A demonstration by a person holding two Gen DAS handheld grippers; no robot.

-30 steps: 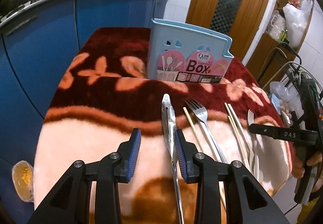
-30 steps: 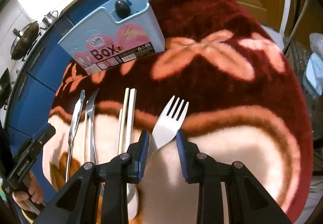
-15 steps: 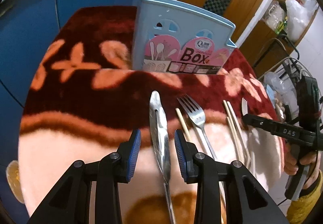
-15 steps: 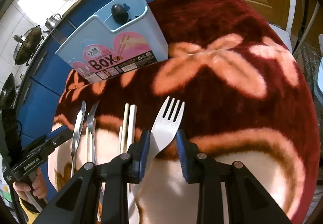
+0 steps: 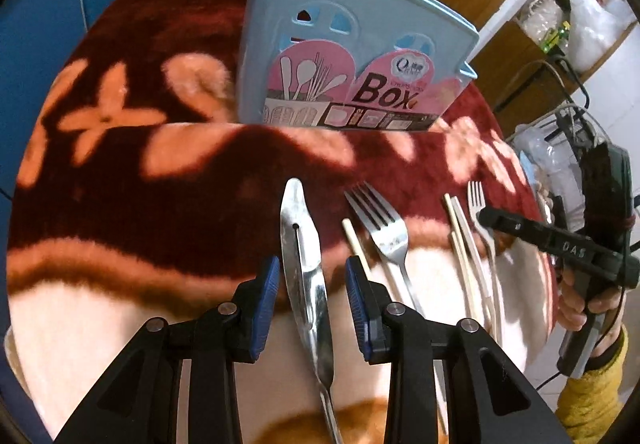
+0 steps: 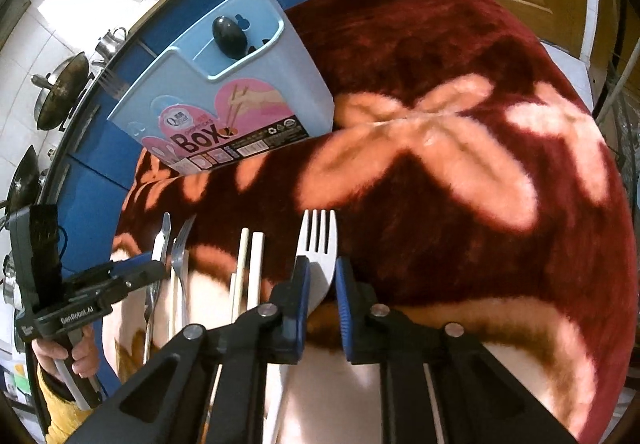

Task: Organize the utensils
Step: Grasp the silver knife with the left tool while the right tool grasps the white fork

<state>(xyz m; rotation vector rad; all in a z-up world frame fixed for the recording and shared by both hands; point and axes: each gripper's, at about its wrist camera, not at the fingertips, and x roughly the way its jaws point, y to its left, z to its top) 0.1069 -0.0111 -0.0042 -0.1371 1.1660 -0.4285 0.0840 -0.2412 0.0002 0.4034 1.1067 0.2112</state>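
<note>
Our steel tongs (image 5: 304, 264), two forks and pale chopsticks (image 5: 460, 244) all lie on the red flowered blanket (image 5: 160, 204) before the light-blue plastic utensil box (image 5: 320, 64); nothing of ours looks filed yet. Our left gripper (image 5: 312, 284) straddles the tongs, jaws apart. Our right gripper (image 6: 320, 284) brackets the white-looking fork (image 6: 318, 244); we cannot tell if it pinches.

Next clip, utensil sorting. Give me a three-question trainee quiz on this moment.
1. True or false: the box stands upright on the blanket.
2. What lies between the fingers of the open left tongs? A spoon; B knife; C slotted steel utensil.
3. Fill in: the right tongs straddle a ___.
Key: 1 true; 2 C; 3 fork.
</note>
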